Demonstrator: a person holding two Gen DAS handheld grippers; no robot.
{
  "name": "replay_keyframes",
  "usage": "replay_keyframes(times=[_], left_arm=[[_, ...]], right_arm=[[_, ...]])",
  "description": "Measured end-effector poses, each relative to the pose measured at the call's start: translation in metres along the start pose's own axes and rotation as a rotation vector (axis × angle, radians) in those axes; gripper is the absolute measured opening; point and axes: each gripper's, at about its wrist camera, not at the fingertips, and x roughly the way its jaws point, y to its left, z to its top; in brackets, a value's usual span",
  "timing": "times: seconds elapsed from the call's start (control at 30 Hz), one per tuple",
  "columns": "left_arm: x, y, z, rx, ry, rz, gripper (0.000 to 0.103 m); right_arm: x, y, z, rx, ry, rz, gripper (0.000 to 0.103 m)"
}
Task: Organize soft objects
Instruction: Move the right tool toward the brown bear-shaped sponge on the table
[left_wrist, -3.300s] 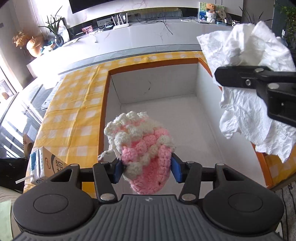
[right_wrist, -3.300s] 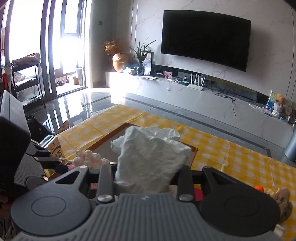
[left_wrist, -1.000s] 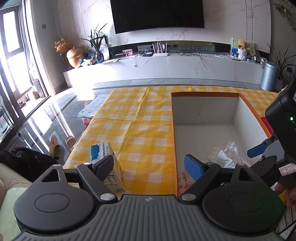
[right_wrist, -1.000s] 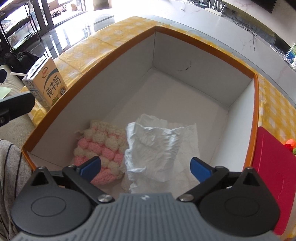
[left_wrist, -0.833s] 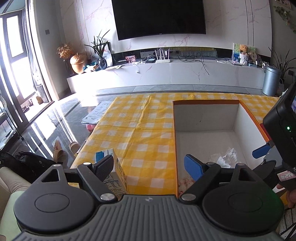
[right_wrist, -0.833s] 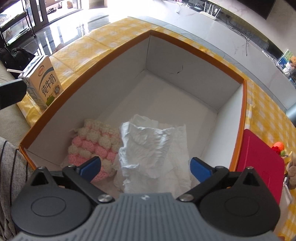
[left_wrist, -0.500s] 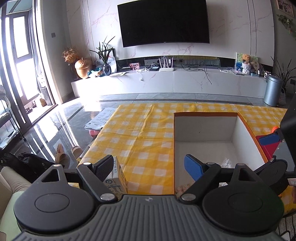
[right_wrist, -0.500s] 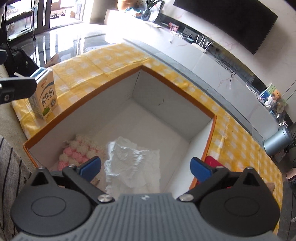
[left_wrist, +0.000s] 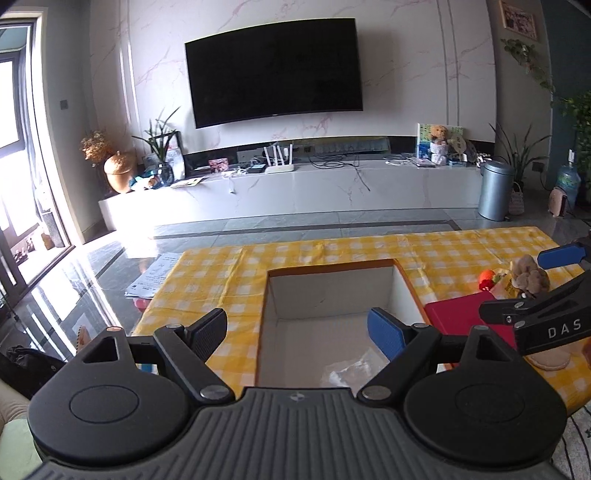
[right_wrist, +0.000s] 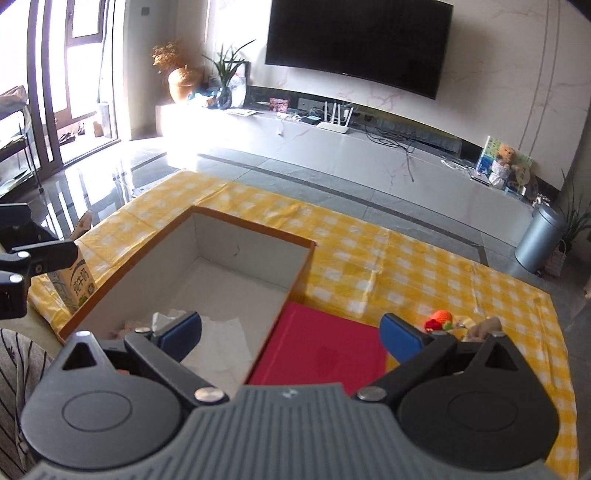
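Left gripper (left_wrist: 297, 334): hovering level above the near edge of the tabletop (left_wrist: 229, 269), pointing toward the far wall; jaws standing wide apart, gripping nothing. Straddling the near left wall of the open box (left_wrist: 332, 291), one jaw over the yellow check cloth, the other over the box interior.

Right gripper (right_wrist: 290, 334): tilting slightly downward, jaws spread wide and carrying nothing. Straddling the box's right wall (right_wrist: 291, 291), left jaw over the box floor, right jaw over the red mat (right_wrist: 325, 350).

White tissue (right_wrist: 218, 339): lying crumpled on the box floor, just beyond and partly beneath the right gripper's left jaw; showing in the left wrist view as a pale wrinkled patch (left_wrist: 351, 369) just inside the blue-padded jaw, lower part cut off by the gripper body.

Pink crochet piece: only a faint pinkish sliver (right_wrist: 129, 325) peeking out beside the right gripper's left jaw; too hidden to describe.

Small plush toy (left_wrist: 528, 277) and orange knitted item (left_wrist: 485, 278): sitting beyond the red mat, well to the right of the left gripper's jaws; plush mostly screened by the right jaw in the right wrist view.

Milk carton (right_wrist: 75, 284): standing left of the box, half covered by the other gripper's arm.
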Motion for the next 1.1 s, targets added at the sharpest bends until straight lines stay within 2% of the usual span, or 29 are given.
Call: replay_keyframes(times=[0.13, 0.3, 0.37, 0.43, 0.53, 0.7, 0.8, 0.97, 1.03, 1.1], left_arm=[[0.002, -0.044, 0.0, 0.077, 0.005, -0.097, 0.101], [0.009, -0.104, -0.006, 0.174, 0.042, -0.251, 0.101], [0.011, -0.126, -0.008, 0.204, 0.047, -0.286, 0.101], [0.015, -0.148, -0.008, 0.223, 0.064, -0.318, 0.101], [0.025, -0.177, -0.007, 0.231, 0.098, -0.353, 0.101], [0.041, -0.214, -0.008, 0.252, 0.167, -0.383, 0.101], [0.049, -0.228, -0.009, 0.273, 0.19, -0.39, 0.101], [0.062, -0.24, -0.011, 0.324, 0.213, -0.357, 0.101], [0.071, -0.242, -0.012, 0.335, 0.229, -0.321, 0.101], [0.076, -0.241, -0.015, 0.346, 0.248, -0.294, 0.101]], right_arm=[[-0.021, -0.053, -0.027, 0.083, 0.013, -0.106, 0.101], [-0.051, -0.14, -0.071, 0.283, 0.001, -0.226, 0.101], [-0.056, -0.169, -0.089, 0.373, 0.011, -0.243, 0.101], [-0.054, -0.194, -0.107, 0.457, 0.042, -0.223, 0.101], [-0.049, -0.211, -0.13, 0.491, 0.08, -0.238, 0.101], [-0.023, -0.237, -0.161, 0.46, 0.184, -0.336, 0.101], [-0.001, -0.251, -0.179, 0.395, 0.294, -0.31, 0.101], [0.021, -0.263, -0.194, 0.132, 0.342, -0.245, 0.101], [0.031, -0.273, -0.196, 0.09, 0.394, -0.23, 0.101], [0.035, -0.282, -0.193, 0.043, 0.399, -0.187, 0.101]])
